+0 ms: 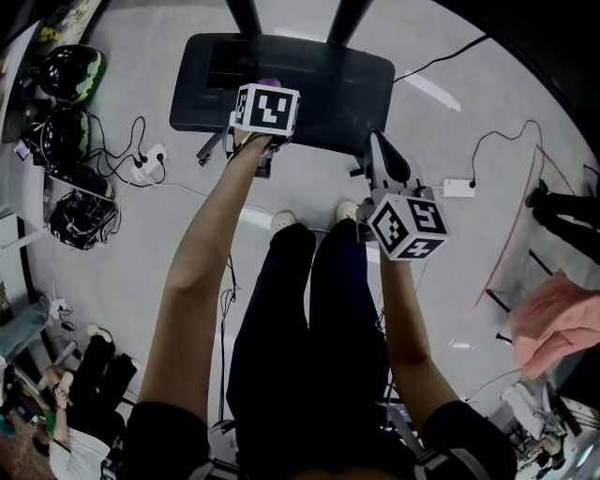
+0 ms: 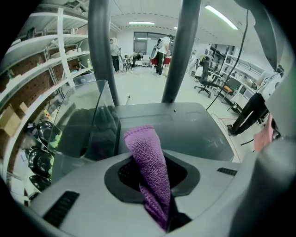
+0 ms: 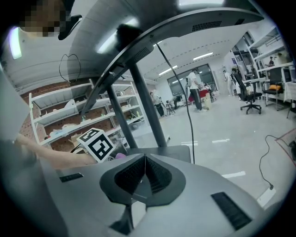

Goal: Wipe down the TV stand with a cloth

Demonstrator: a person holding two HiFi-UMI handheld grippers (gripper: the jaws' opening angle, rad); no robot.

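Observation:
The TV stand's dark base plate (image 1: 319, 89) lies on the floor ahead of my feet, with two poles (image 1: 246, 14) rising from its far edge. My left gripper (image 1: 265, 94) is over the plate's left part, shut on a purple cloth (image 1: 270, 83). In the left gripper view the cloth (image 2: 149, 162) sticks out past my left gripper (image 2: 150, 173) toward the glossy plate (image 2: 194, 129). My right gripper (image 1: 378, 145) hovers at the plate's near right edge. In its own view my right gripper (image 3: 144, 159) is shut with nothing in it, and the plate (image 3: 178, 150) lies beyond.
A clear box-like panel (image 2: 88, 120) stands on the plate's left part. Helmets (image 1: 70, 73) and a power strip with cables (image 1: 145, 161) lie on the floor at left, another strip (image 1: 457, 187) and a pink cloth (image 1: 558, 323) at right. Shelves (image 2: 41, 69) line the left wall.

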